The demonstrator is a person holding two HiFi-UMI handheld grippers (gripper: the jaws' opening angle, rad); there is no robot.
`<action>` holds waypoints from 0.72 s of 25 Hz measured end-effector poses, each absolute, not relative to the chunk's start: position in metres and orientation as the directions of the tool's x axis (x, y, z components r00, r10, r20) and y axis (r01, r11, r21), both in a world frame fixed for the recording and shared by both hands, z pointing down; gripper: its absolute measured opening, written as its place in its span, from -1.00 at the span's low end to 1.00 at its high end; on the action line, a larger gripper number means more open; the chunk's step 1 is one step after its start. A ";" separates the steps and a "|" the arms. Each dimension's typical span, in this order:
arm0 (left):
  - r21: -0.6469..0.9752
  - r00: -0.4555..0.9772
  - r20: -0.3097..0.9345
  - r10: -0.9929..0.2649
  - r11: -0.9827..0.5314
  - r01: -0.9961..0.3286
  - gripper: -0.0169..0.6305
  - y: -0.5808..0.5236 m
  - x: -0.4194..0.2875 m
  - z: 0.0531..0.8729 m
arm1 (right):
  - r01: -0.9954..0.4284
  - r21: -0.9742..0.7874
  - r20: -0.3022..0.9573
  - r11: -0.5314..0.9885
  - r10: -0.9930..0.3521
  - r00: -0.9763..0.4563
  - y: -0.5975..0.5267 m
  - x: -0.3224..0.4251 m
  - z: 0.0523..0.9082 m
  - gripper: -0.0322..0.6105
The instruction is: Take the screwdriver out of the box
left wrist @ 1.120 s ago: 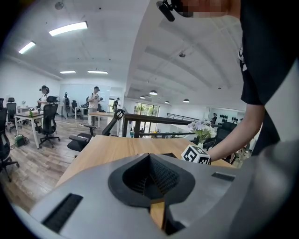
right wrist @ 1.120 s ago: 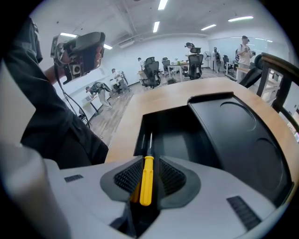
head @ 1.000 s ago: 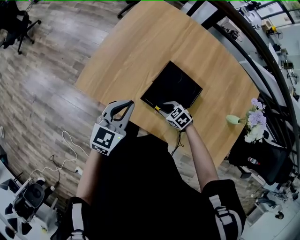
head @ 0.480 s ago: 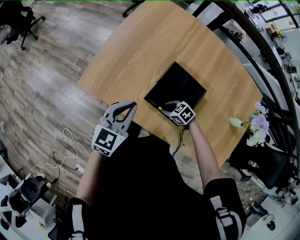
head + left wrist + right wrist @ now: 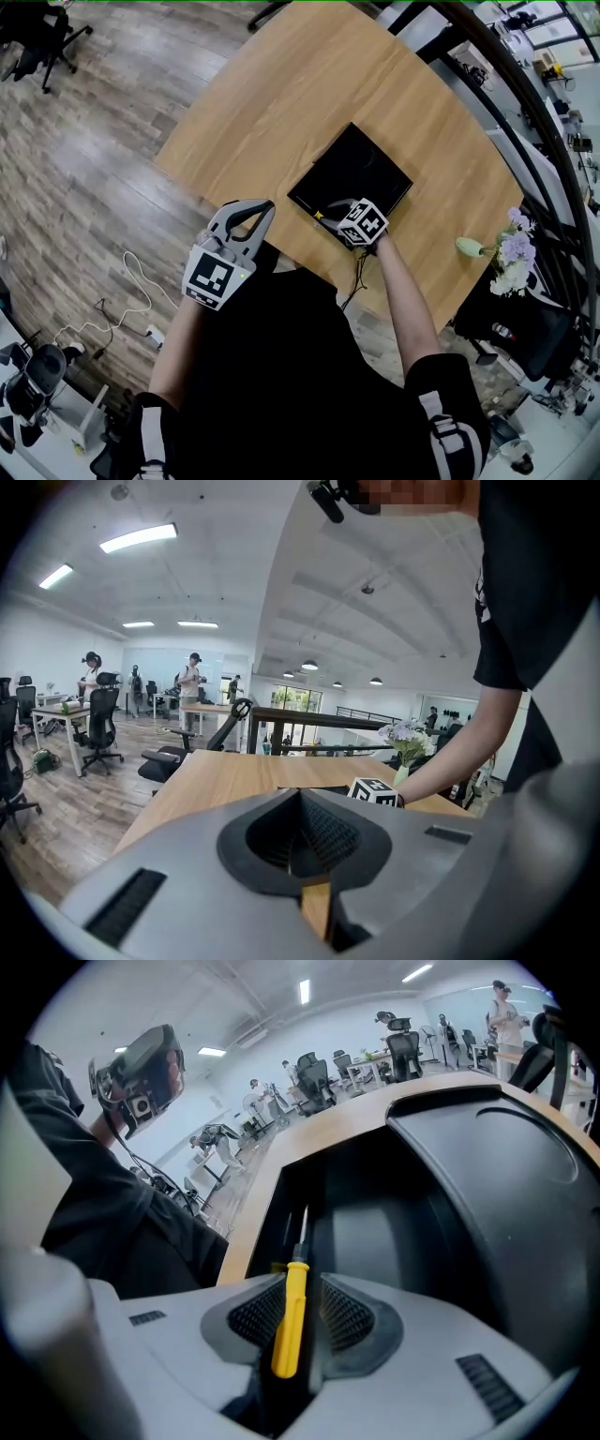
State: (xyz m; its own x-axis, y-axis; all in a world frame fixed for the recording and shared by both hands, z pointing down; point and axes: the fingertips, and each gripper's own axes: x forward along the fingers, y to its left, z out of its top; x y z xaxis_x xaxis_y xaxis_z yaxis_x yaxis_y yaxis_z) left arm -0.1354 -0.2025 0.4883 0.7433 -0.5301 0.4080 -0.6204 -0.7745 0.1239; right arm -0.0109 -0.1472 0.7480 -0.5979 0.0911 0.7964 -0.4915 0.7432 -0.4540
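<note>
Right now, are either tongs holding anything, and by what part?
Right tongs grip the screwdriver by its yellow handle. Left tongs are shut, holding nothing.

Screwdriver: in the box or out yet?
In: the screwdriver has its shaft inside the black box, yellow handle clamped by the right hand-held gripper.

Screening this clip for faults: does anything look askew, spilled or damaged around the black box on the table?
Nothing stands out. The yellow-handled screwdriver sits lengthwise between the fingers of the right gripper, at the near edge of the open flat black box on the wooden table. The left gripper is shut and empty. No spill or damage shows.
</note>
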 end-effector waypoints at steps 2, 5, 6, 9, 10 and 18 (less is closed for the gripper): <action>0.125 0.744 0.406 -0.531 -0.774 -0.621 -0.88 -0.203 -0.135 0.489 | -0.497 -0.459 0.795 0.736 0.091 -0.600 -0.148 -0.012 0.749 -0.51; 0.130 0.747 0.402 -0.530 -0.774 -0.620 -0.88 -0.203 -0.132 0.488 | -0.516 -0.461 0.792 0.722 0.073 -0.606 -0.151 -0.012 0.751 -0.48; 0.132 0.748 0.400 -0.530 -0.774 -0.619 -0.88 -0.203 -0.131 0.487 | -0.522 -0.454 0.794 0.722 0.063 -0.604 -0.152 -0.013 0.752 -0.48; 0.134 0.749 0.394 -0.532 -0.773 -0.620 -0.88 -0.204 -0.130 0.485 | -0.525 -0.429 0.803 0.735 0.043 -0.595 -0.153 -0.012 0.752 -0.48; 0.134 0.749 0.394 -0.532 -0.773 -0.620 -0.88 -0.204 -0.130 0.486 | -0.523 -0.422 0.804 0.741 0.039 -0.593 -0.152 -0.012 0.752 -0.48; 0.132 0.753 0.389 -0.531 -0.777 -0.616 -0.88 -0.203 -0.129 0.484 | -0.517 -0.332 0.832 0.789 -0.014 -0.555 -0.151 -0.013 0.752 -0.52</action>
State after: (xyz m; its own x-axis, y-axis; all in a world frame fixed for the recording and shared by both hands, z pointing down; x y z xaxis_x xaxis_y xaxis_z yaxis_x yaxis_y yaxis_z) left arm -0.1292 -0.2031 0.4841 0.7531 -0.5309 0.3886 -0.6158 -0.7767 0.1324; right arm -0.0133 -0.1507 0.7523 -0.5553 -0.0136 0.8316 -0.5172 0.7887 -0.3324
